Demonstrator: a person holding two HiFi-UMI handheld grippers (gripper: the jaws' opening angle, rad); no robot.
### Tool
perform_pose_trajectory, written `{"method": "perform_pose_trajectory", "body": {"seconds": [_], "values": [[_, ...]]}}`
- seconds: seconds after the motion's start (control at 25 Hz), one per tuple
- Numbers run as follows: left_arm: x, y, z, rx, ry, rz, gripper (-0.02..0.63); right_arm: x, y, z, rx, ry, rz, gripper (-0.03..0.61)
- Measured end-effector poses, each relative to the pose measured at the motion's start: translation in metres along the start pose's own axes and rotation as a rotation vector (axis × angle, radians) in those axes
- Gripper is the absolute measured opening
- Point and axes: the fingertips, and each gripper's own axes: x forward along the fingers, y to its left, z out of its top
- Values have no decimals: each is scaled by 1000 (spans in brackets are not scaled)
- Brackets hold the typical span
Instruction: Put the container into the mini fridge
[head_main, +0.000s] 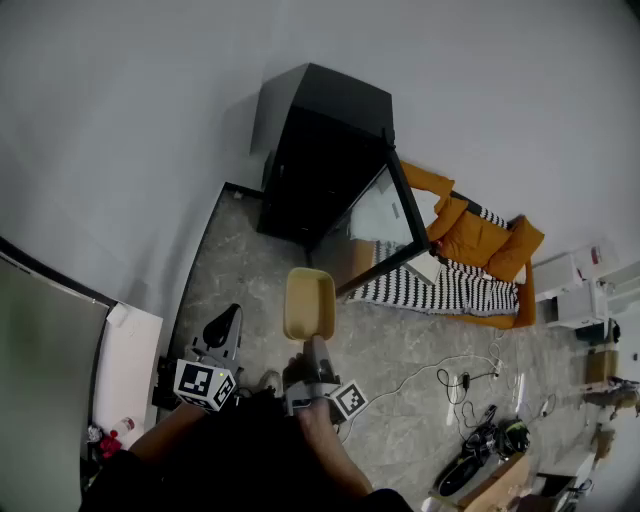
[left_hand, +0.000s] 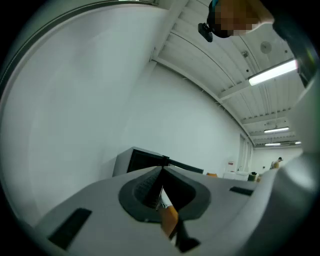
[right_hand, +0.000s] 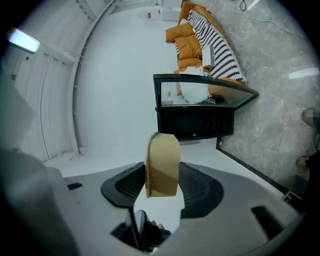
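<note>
Right tongs (head_main: 313, 343) clamped on rounded tan container (head_main: 309, 303), left tongs (head_main: 230, 318) together, boxy mini fridge (head_main: 315, 170)

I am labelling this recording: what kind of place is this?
Probably a workshop or lab hall with a lounge corner: an orange sofa, a black mini fridge, and cables on the floor.

Tan container (head_main: 309, 303); black mini fridge (head_main: 320, 165) at twelve o'clock from it; orange sofa (head_main: 485, 240) at two o'clock, under a black-and-white striped blanket (head_main: 440, 288); grey marbled floor (head_main: 240, 260); white wall (head_main: 120, 120)
</note>
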Motion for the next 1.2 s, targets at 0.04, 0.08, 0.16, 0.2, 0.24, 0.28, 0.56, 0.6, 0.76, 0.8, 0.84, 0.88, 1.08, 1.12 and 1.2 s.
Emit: {"method": "perform_pose_trajectory", "body": {"seconds": [0.04,0.08,0.16,0.2,0.24,0.28,0.56,0.6,0.76,0.8,0.84,0.88,1.08,1.12,1.2], "values": [[1,0,0,-3,2,-1,8,1,1,0,0,0,1,198],[2,1,-1,-5,4,-1,8,2,1,0,0,0,1,198],[2,1,-2,-7,6,-2,8,2,1,0,-1,0,0,198],[1,1,-2,-7,7,-2,8,2,1,-1,-2,-1,-1,198],[1,1,0,-9,8,-1,8,1,1,-1,-3,-1,0,198],[1,1,2,-10,11,1,8,1,1,-1,-2,-2,3,198],[-2,6,-3,-15,8,-12,8,4,2,-7,7,1,21,199],[-3,7,-2,-16,8,-15,8,5,2,-9,8,0,19,199],[-3,21,1,-15,8,-18,8,9,3,-18,12,-5,23,199],[-4,27,3,-17,6,-14,8,10,3,-21,12,-7,23,199],[-5,33,5,-19,4,-10,8,11,4,-24,12,-10,23,199],[-6,39,7,-19,2,-7,8,13,4,-27,13,-14,21,198],[-9,62,14,-21,11,-17,8,20,6,-45,14,-43,26,199],[-9,64,14,-22,13,-24,8,22,6,-49,11,-48,27,199],[-10,68,13,-24,17,-41,8,23,4,-56,7,-59,29,198]]}}
